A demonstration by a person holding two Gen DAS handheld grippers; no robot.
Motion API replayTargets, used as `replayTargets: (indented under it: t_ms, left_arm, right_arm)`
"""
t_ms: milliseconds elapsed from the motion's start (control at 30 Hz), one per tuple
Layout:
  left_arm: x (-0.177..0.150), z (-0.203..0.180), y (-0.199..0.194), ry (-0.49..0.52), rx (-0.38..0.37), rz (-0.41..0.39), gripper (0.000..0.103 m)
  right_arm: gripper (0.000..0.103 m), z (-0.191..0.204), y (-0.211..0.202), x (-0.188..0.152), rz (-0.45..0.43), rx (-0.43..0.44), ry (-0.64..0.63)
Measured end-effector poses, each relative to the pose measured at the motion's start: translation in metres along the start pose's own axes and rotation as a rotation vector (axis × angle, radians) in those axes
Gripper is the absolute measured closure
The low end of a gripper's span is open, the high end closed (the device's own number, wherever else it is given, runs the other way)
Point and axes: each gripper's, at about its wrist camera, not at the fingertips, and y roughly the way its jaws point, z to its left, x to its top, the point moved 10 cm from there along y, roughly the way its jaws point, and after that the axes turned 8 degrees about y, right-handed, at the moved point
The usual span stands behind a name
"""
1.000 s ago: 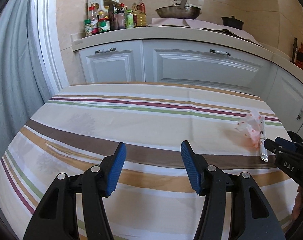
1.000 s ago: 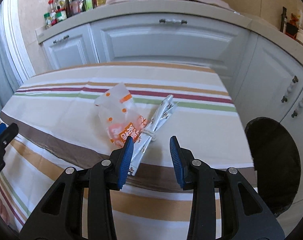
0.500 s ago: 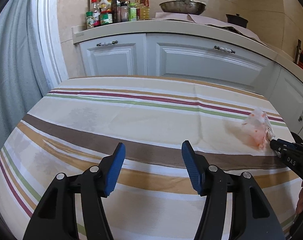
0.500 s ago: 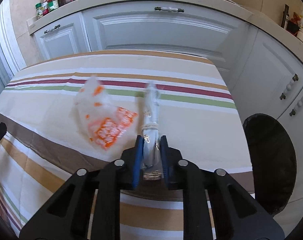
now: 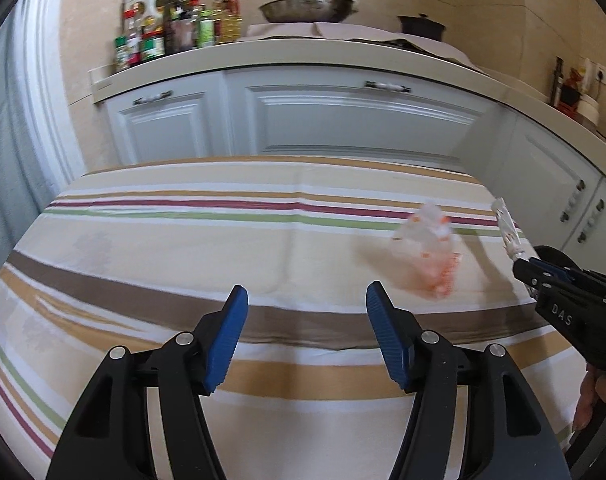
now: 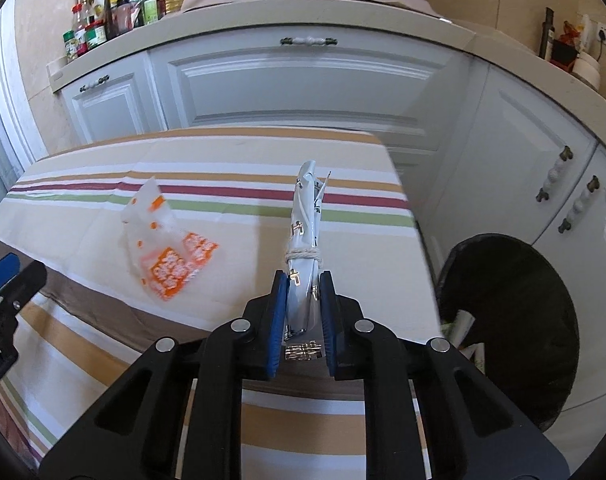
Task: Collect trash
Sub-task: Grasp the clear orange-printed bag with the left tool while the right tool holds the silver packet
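My right gripper (image 6: 301,312) is shut on a rolled silver wrapper (image 6: 305,232) tied with string, held upright above the striped table (image 6: 231,160). The wrapper also shows in the left wrist view (image 5: 507,232), sticking up from the right gripper (image 5: 521,266). A clear plastic bag with orange print (image 6: 167,248) lies on the table to the left of it; in the left wrist view the bag (image 5: 427,252) is ahead and right of my left gripper (image 5: 305,328), which is open and empty above the table (image 5: 183,248).
A black-lined trash bin (image 6: 511,320) stands on the floor right of the table, with some trash inside. White kitchen cabinets (image 6: 303,80) and a counter with bottles (image 5: 163,36) and a wok (image 5: 307,8) lie beyond the table's far edge.
My right gripper closed on the silver wrapper and lifted it upright off the table. The orange bag shifted a little left. My left gripper stayed open and turned slightly toward the bag.
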Motion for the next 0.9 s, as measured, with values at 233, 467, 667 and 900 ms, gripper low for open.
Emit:
replayTargets:
  t_ms: [233, 467, 667, 900]
  left_arm:
    - [0.01, -0.042, 0.009, 0.055, -0.044, 0.003, 0.036]
    - [0.022, -0.066, 0.025, 0.066, -0.079, 0.02, 0.031]
    - [0.031, -0.077, 0.044, 0.099, -0.059, 0.036, 0.03]
    - [0.026, -0.081, 0.064, 0.103, -0.089, 0.101, 0.055]
  right_arm:
    - [0.087, -0.029, -0.005, 0.006, -0.024, -0.017, 0.027]
    - [0.087, -0.05, -0.008, 0.01, -0.044, -0.02, 0.053]
    - [0.087, -0.062, -0.009, 0.016, -0.058, -0.012, 0.065]
    - [0.087, -0.067, -0.008, 0.017, -0.064, -0.007, 0.077]
